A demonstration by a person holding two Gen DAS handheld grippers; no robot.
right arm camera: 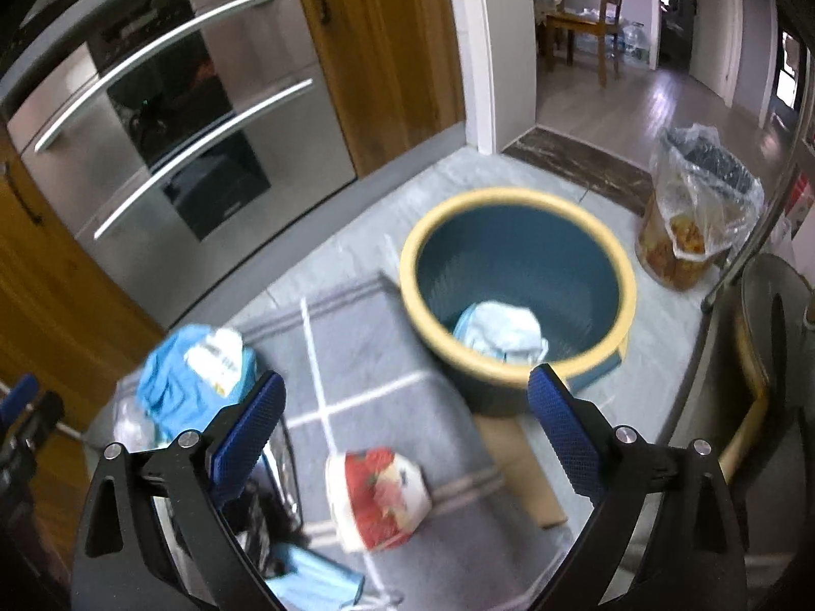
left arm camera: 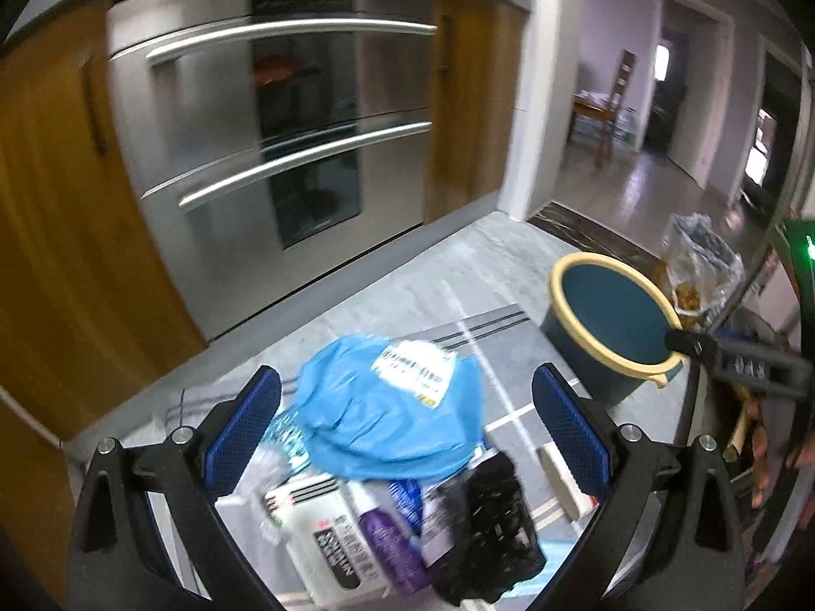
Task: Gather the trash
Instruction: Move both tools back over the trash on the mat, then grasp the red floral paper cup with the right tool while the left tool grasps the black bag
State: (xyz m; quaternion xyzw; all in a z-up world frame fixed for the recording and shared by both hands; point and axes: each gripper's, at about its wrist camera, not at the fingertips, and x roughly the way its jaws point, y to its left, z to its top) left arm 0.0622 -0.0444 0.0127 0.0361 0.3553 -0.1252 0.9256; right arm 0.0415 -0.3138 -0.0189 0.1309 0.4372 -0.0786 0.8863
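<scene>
A grey mat [right arm camera: 387, 356] with white lines is spread on the floor before a steel oven [left arm camera: 265, 142]. At the mat's far right corner a blue bin [right arm camera: 519, 275] with a yellow rim is placed; a pale crumpled wrapper [right arm camera: 501, 333] is seen inside it. Near the left edge a blue bag [left arm camera: 392, 417] is piled over bottles and packets. A red and white cup [right arm camera: 379, 496] is lying near the mat's near edge. The left gripper [left arm camera: 407, 433] and the right gripper [right arm camera: 402, 433] are both released, with nothing grasped.
</scene>
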